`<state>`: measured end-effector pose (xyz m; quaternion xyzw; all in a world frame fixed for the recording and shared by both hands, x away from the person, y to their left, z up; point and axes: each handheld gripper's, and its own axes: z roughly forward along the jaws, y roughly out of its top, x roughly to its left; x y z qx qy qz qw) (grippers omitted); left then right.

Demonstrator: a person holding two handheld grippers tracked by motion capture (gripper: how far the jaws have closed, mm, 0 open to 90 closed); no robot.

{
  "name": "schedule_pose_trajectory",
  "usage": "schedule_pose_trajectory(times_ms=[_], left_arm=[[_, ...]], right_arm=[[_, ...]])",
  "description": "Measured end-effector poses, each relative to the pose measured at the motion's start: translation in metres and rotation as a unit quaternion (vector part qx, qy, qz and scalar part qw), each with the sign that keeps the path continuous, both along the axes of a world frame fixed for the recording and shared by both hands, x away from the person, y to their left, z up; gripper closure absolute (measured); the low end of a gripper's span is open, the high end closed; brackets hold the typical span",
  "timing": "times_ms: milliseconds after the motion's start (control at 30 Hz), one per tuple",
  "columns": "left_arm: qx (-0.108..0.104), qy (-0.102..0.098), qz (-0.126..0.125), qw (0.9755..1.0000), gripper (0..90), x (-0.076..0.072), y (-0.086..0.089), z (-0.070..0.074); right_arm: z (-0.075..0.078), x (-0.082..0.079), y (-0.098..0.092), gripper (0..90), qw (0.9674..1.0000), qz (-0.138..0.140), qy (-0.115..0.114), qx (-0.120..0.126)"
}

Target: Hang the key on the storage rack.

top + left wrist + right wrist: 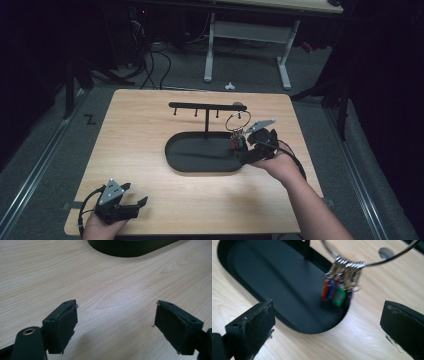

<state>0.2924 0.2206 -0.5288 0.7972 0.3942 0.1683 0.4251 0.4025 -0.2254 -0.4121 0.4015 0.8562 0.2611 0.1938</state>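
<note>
Jaws, right: released and spread wide on the right gripper (248, 141), with nothing between the pads; in the right gripper view its two black jaws stand apart at the bottom corners, and the keys hang ahead of the gap, clear of both.
Jaws, left: released on the left gripper (131, 201), pads well apart over bare wood, holding nothing.
Right hand: the right hand (280, 164) holds its gripper at the right end of the tray, pointing toward the stand.
Left hand: the left hand (100, 229) rests at the near left corner of the counter (140, 135), well apart from the tray.
Key ring: a large metal ring (238, 120) hangs from the right end of the stand's bar, just beside the right gripper.
Keys: a bunch of keys with coloured tags (338, 291), orange, blue and green among them, hangs from small split rings at the bottom of the large ring, over the right end of the tray; whether the tags touch the tray floor I cannot tell.
Stand: a black T-shaped key stand (207, 111) rises from the tray, its crossbar carrying small pegs.
Tray: the black oval tray (195, 156) lies at the middle of the counter; apart from the stand's post, its floor looks bare.
</note>
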Motion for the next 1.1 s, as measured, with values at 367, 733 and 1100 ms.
schedule_pose_trajectory(times_ms=[367,733,1100], left_arm=[[0.004,-0.003,0.004,1.0000,18.4,0.000,-0.001,0.000],[0.001,-0.010,0.016,0.9998,18.0,0.001,0.000,0.002],[0.000,-0.011,0.013,0.9999,17.8,0.000,0.001,0.002]], right_arm=[[-0.061,-0.049,-0.013,0.4,0.9976,-0.009,-0.022,0.065],[-0.111,-0.104,-0.031,1.5,0.9861,-0.038,-0.077,0.142],[-0.114,-0.101,-0.030,1.5,0.9870,-0.036,-0.087,0.130]])
